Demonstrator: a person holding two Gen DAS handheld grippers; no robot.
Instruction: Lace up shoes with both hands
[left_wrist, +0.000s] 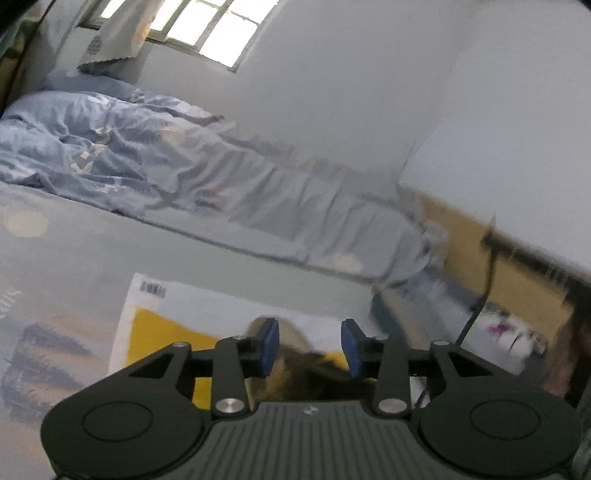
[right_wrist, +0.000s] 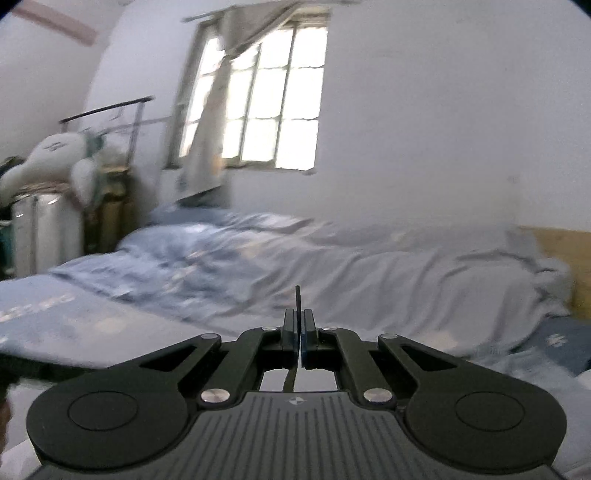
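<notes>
Bed (right_wrist: 332, 280) w/ rumpled blue duvet (left_wrist: 122, 147) fills both views, window (right_wrist: 266, 99) behind. White-yellow sheet (left_wrist: 159, 325) lies on bed. Left gripper (left_wrist: 309, 345) partly open, nothing pinched; blurred brown shoe (left_wrist: 310, 376) below it. Right gripper (right_wrist: 298, 332) closed tight on thin dark lace (right_wrist: 297, 299) sticking up.

Hardly any writing here can be read.

A barcode (left_wrist: 154, 289) is printed near the top left corner of the white and yellow sheet (left_wrist: 155, 325) lying on the bed (left_wrist: 74, 266); its bars show, but no digits can be made out. Pale lettering (right_wrist: 35, 304) runs across the blue bedcover (right_wrist: 110, 325) near the left edge in the right wrist view, too blurred to read. A small round emblem (right_wrist: 297, 402) sits on the housing behind the tongs, without letters.
</notes>
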